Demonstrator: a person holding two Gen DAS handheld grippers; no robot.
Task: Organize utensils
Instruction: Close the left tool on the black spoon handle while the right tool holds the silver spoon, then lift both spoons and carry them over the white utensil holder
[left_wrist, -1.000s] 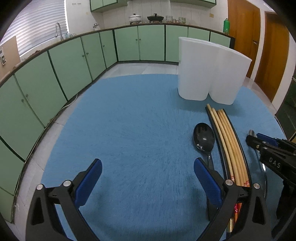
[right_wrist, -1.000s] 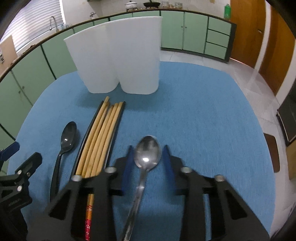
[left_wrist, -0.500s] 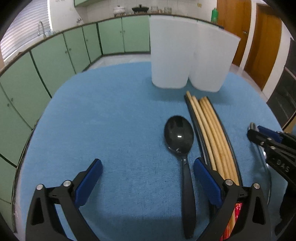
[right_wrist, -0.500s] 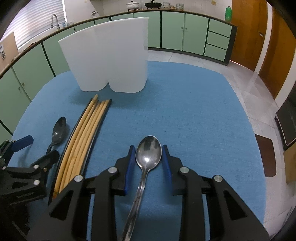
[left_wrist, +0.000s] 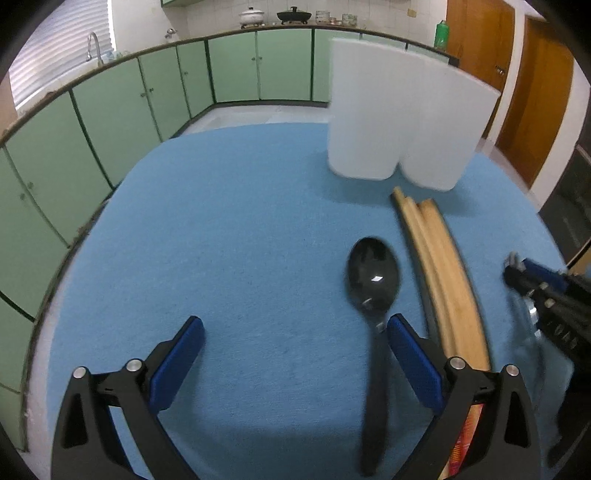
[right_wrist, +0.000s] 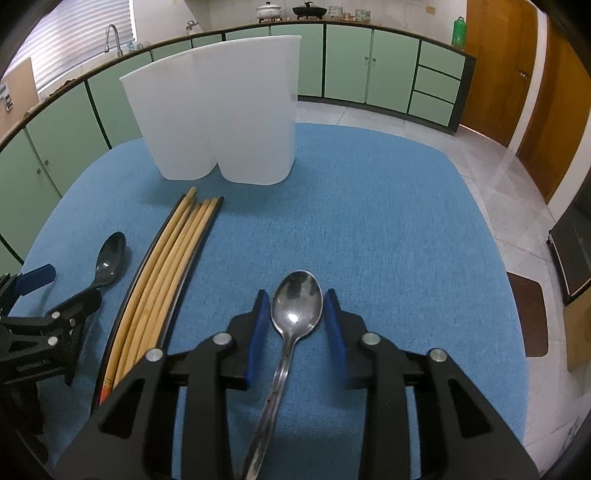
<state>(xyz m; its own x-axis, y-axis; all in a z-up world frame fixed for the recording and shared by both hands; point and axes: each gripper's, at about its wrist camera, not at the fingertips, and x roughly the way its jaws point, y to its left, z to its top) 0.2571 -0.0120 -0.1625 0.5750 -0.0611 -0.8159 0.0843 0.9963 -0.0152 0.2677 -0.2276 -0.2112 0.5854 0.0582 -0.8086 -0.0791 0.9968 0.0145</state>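
Two handheld grippers hovering over spoons on a blue table.
Right gripper (right_wrist: 293, 306) opening, silver spoon (right_wrist: 295, 306) lying untouched between its pads; left gripper (left_wrist: 295, 332) spread wide, black spoon (left_wrist: 373, 280) lying beside its right finger.

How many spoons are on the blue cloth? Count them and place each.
2. The black spoon lies left of the chopsticks; the metal spoon lies between the right gripper's opening jaws. None seem hidden.

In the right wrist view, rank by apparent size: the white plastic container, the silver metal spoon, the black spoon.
1. White plastic container
2. Silver metal spoon, though nearness to the camera enlarges it
3. Black spoon, partly hidden
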